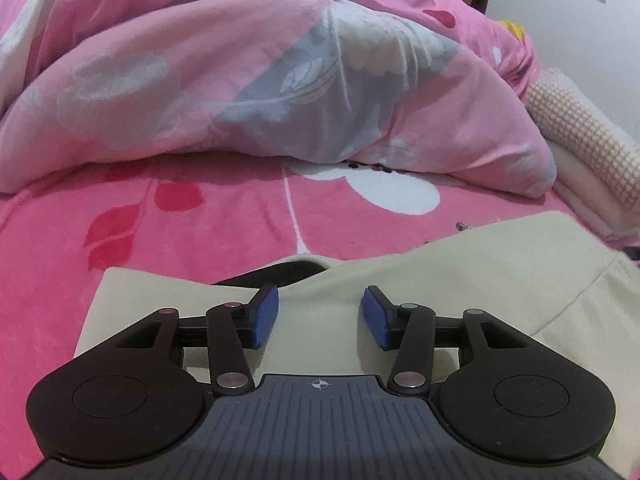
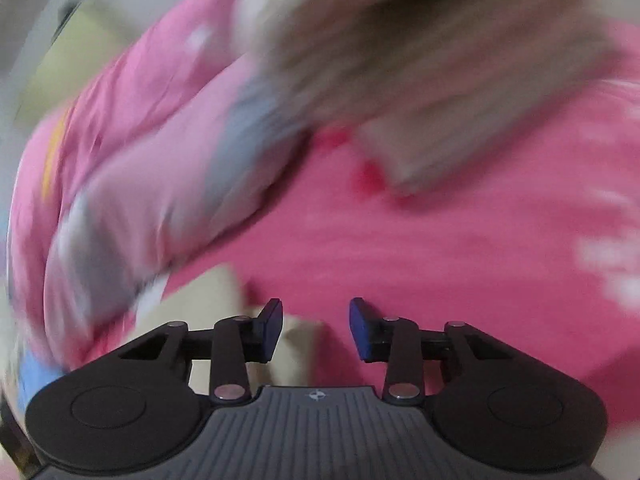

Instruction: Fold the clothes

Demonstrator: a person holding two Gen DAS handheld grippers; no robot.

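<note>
Pink floral bedsheet [image 1: 224,220] (quilt [image 1: 240,80] heaped behind)

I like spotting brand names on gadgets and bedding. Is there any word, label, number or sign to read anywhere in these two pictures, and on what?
No words, brand names or numbers can be read in either view.
Crosshair mark, a sign without letters: on the grey body of the left gripper, at.
The same mark on the right gripper: blurred.
Beige garment: no label visible.
Pink bedsheet: prints of leaves and flowers only.
</note>
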